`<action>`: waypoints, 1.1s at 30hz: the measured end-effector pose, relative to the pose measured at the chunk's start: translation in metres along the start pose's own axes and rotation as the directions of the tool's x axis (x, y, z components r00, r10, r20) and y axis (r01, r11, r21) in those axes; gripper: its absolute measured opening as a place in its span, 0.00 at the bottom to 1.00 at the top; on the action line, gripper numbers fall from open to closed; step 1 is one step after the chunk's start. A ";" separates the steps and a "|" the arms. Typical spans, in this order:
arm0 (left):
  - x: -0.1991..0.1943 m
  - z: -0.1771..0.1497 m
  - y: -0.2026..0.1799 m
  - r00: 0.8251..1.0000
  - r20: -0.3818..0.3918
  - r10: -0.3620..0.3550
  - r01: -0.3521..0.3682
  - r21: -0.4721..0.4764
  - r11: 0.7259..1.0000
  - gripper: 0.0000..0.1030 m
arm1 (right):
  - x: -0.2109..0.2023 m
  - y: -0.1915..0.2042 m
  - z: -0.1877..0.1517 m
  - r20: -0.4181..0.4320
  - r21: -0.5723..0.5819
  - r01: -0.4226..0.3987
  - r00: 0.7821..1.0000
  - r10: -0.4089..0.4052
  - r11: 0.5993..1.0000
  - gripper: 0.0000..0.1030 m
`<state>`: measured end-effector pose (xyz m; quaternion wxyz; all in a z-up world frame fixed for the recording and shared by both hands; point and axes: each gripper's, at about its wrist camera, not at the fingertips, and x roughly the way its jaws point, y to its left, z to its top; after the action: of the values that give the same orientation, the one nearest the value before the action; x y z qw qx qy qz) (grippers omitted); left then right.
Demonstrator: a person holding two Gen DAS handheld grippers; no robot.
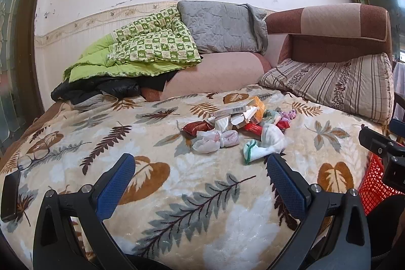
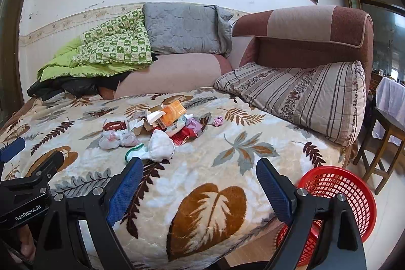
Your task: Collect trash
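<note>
A heap of trash [image 1: 238, 125] lies in the middle of the leaf-patterned blanket [image 1: 177, 181]: an orange box [image 2: 172, 113], white crumpled bags [image 2: 162, 146], red wrappers [image 2: 184, 134] and a small pink wad [image 2: 218, 121] a little apart to the right. A red mesh basket [image 2: 339, 196] stands on the floor at the bed's near right corner. My left gripper [image 1: 201, 166] hovers open above the blanket, short of the heap. My right gripper [image 2: 200, 168] is open too, nothing between its fingers, just left of the basket.
A striped pillow [image 2: 298, 95] leans against the brown headboard [image 2: 303, 27] at right. A green quilt [image 1: 141, 49], grey cushion [image 1: 222, 27] and black jacket [image 1: 93, 90] pile up at the back. Glasses [image 1: 33, 158] and a dark phone [image 1: 10, 194] lie on the blanket's left. A wooden chair [image 2: 379, 143] stands beside the bed.
</note>
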<state>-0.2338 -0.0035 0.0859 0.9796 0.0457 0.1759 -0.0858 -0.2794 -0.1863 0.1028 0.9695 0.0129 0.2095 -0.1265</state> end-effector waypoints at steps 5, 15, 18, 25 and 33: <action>0.003 -0.001 0.001 1.000 -0.026 -0.006 0.006 0.000 1.000 1.00 | 0.004 0.000 -0.001 -0.018 0.002 -0.007 1.000 0.007 1.000 0.91; 0.018 0.001 0.013 0.995 -0.099 -0.019 0.013 -0.063 0.998 1.00 | 0.010 0.005 -0.002 -0.056 -0.009 -0.018 0.998 0.017 1.000 0.91; 0.022 0.001 0.017 0.992 -0.121 -0.026 0.016 -0.079 0.997 1.00 | 0.013 0.008 -0.002 -0.071 -0.017 -0.025 0.997 0.023 1.000 0.91; 0.037 -0.002 0.023 0.979 -0.196 -0.051 0.028 -0.119 0.993 1.00 | 0.048 0.013 0.004 -0.177 0.047 -0.148 0.972 0.154 0.988 0.91; 0.050 -0.007 0.033 0.963 -0.257 -0.080 0.034 -0.176 0.984 1.00 | 0.138 0.017 0.022 -0.326 0.262 -0.236 0.891 0.316 0.936 0.91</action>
<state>-0.1838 0.0216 0.0641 0.9450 -0.0321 0.3122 -0.0919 -0.1446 -0.2044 0.0660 0.9148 0.1707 0.3661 -0.0041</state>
